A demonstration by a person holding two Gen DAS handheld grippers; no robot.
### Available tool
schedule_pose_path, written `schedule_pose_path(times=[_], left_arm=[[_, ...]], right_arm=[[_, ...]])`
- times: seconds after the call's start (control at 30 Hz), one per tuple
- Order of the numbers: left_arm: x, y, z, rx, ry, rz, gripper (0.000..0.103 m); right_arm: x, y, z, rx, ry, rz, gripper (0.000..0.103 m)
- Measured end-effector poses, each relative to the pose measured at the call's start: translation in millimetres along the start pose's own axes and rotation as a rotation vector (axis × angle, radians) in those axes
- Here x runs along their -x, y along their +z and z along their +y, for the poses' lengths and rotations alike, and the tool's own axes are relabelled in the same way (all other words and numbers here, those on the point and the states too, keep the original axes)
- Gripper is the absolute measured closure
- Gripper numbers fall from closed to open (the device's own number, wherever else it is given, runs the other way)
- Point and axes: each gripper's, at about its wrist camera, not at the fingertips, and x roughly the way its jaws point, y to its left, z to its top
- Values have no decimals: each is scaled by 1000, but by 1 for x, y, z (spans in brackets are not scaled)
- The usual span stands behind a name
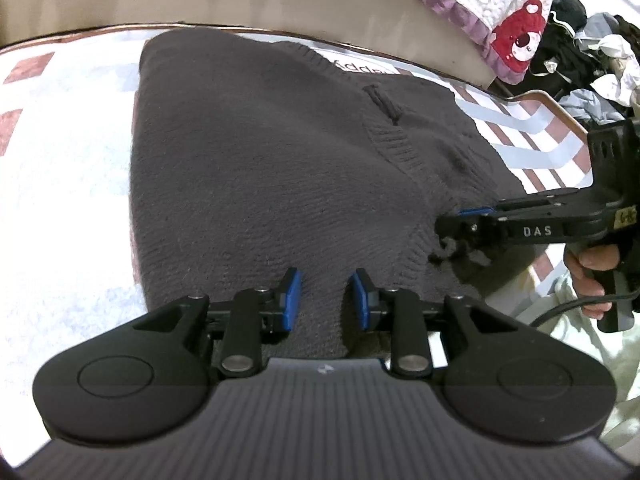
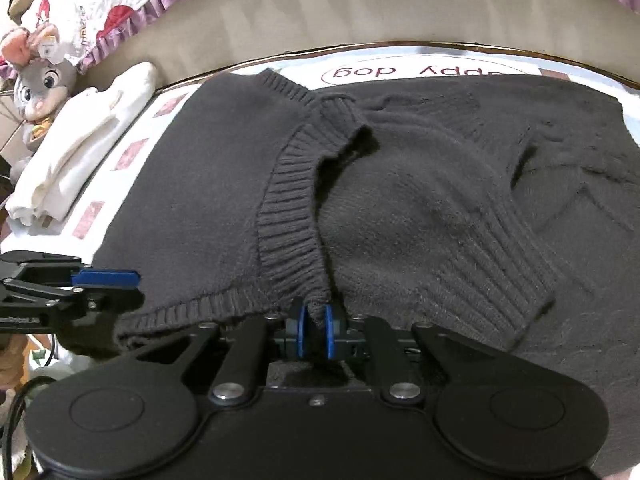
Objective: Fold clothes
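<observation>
A dark grey knitted sweater (image 1: 256, 152) lies spread on a white mat with pink squares (image 1: 64, 168). My left gripper (image 1: 325, 288) is open, its blue pads just above the sweater's near edge, holding nothing. My right gripper (image 2: 316, 330) is shut on the ribbed front edge of the sweater (image 2: 288, 216); it also shows in the left wrist view (image 1: 460, 224) at the sweater's right side. The left gripper shows in the right wrist view (image 2: 106, 278) at the sweater's left hem. A ribbed cuff (image 2: 508, 264) lies to the right of my right gripper.
A folded white garment (image 2: 80, 156) lies at the mat's left edge beside a plush toy (image 2: 40, 88). A quilted cover with a red bear and purple frill (image 1: 516, 20) and a heap of clothes (image 1: 592, 52) sit beyond the mat. A beige padded surface (image 2: 360, 12) borders the mat.
</observation>
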Motion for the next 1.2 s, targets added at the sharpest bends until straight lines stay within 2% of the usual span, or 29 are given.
schedule_pose_path(times=[0.07, 0.13, 0.2, 0.23, 0.27, 0.33, 0.37, 0.43, 0.53, 0.6, 0.73, 0.93, 1.13, 1.2], left_arm=[[0, 0, -3, -5, 13, -23, 75], [2, -2, -7, -14, 34, -46, 75], [7, -3, -11, -6, 56, -64, 75], [11, -2, -10, 39, 60, -69, 75], [15, -1, -8, 117, 63, -77, 75], [22, 0, -12, 227, 67, -113, 75], [21, 1, -21, 220, 82, -120, 75], [16, 2, -42, 188, 119, -125, 75], [-3, 7, -82, 17, 206, -72, 75], [-11, 11, -98, -28, 210, -53, 75], [-21, 16, -114, -46, 201, -48, 75], [-20, 13, -120, -14, 248, -65, 75], [-12, 9, -111, 24, 293, -83, 75], [-9, 8, -107, 43, 304, -91, 75]], right_arm=[[-1, -2, -1, 8, 13, -7, 90], [-1, -3, -6, -17, 45, -12, 84], [2, -2, -11, -65, 97, -3, 69], [7, 0, -14, -97, 130, 15, 63], [17, 1, -18, -133, 161, 21, 51], [49, 2, -28, -164, 188, -28, 38], [61, 0, -38, -179, 171, -46, 34], [81, -8, -64, -240, 119, -69, 34], [101, -27, -106, -377, 70, -92, 34], [106, -48, -131, -493, 50, -93, 34], [110, -82, -151, -591, 29, -78, 34], [104, -95, -159, -626, 34, -83, 34], [90, -91, -158, -613, 26, -197, 33], [85, -92, -157, -599, 7, -283, 33]])
